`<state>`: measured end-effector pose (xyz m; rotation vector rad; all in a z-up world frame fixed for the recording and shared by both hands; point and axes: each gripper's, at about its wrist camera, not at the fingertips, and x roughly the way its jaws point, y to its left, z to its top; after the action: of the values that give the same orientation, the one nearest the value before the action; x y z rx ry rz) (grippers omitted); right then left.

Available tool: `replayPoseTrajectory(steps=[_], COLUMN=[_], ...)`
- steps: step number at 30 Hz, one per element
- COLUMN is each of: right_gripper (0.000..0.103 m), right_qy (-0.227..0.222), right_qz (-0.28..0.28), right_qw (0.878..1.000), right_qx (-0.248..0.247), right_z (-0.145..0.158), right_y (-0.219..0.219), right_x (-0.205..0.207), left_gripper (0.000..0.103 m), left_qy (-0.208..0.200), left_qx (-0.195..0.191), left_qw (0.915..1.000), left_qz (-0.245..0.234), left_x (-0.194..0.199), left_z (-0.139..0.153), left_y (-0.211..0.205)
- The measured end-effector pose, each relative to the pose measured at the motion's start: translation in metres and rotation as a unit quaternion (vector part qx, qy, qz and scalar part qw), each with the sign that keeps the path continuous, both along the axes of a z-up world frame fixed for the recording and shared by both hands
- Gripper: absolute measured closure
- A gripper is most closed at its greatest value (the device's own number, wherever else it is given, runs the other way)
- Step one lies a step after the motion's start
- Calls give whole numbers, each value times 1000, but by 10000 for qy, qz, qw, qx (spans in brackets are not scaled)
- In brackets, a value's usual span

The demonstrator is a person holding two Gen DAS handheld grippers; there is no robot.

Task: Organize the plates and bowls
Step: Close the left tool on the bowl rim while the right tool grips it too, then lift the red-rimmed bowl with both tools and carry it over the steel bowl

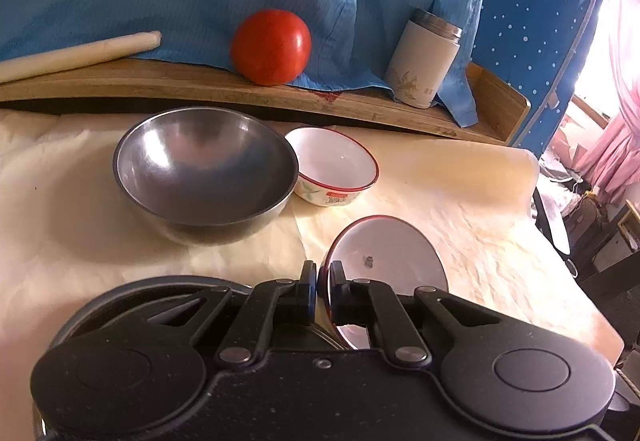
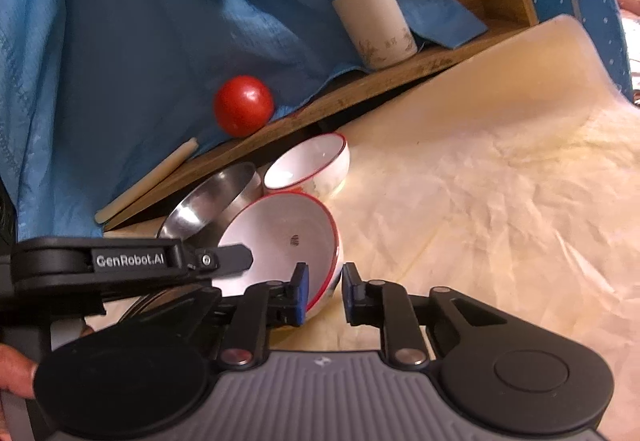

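Note:
A white bowl with a red rim point(image 1: 388, 253) stands tilted on its edge on the cream cloth. My left gripper point(image 1: 320, 275) is shut on its near rim. In the right wrist view the same bowl point(image 2: 280, 233) faces me, and my right gripper point(image 2: 324, 287) grips its lower right wall, one pad inside and one outside. The left gripper's finger point(image 2: 236, 256) holds the bowl's left rim. Behind it are a steel bowl point(image 1: 206, 169) and a smaller red-rimmed white bowl point(image 1: 332, 165), side by side and touching.
A wooden board point(image 1: 200, 85) along the back carries a tomato point(image 1: 270, 47), a white flask point(image 1: 426, 59) and a pale rolling pin point(image 1: 80, 53), with blue cloth draped behind. A grey round dish edge point(image 1: 120, 301) lies under my left gripper. The table ends at the right.

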<state>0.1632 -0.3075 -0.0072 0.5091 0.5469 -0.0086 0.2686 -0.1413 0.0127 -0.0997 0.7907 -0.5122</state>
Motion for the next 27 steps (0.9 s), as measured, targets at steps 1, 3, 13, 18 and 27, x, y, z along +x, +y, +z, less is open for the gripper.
replayPoseTrajectory(steps=[1,3,13,18,27], right_gripper=[86,86,87,87,87], right_qy=[-35,-96,-563,-721,-699], right_qz=[-24,-39,181,426,723], right_qw=[10000,9999,9978,9953,9931], right_qx=[-37,-115,-307,-491,-600], right_z=[2,6,41,53,55], right_y=[0,1,11,30,58], right_x=[0,0,33,63,109], left_gripper=[97,97,97,97,97], left_qy=[-13,-77,-544,-727,-590], left_qx=[-52,-133,-405,-459,-377], left_qw=[10000,9999,9967,9931,9900], left_qz=[18,58,444,792,1228], left_x=[-1,-3,6,20,49], left_z=[1,4,32,43,34], left_y=[1,2,22,39,66])
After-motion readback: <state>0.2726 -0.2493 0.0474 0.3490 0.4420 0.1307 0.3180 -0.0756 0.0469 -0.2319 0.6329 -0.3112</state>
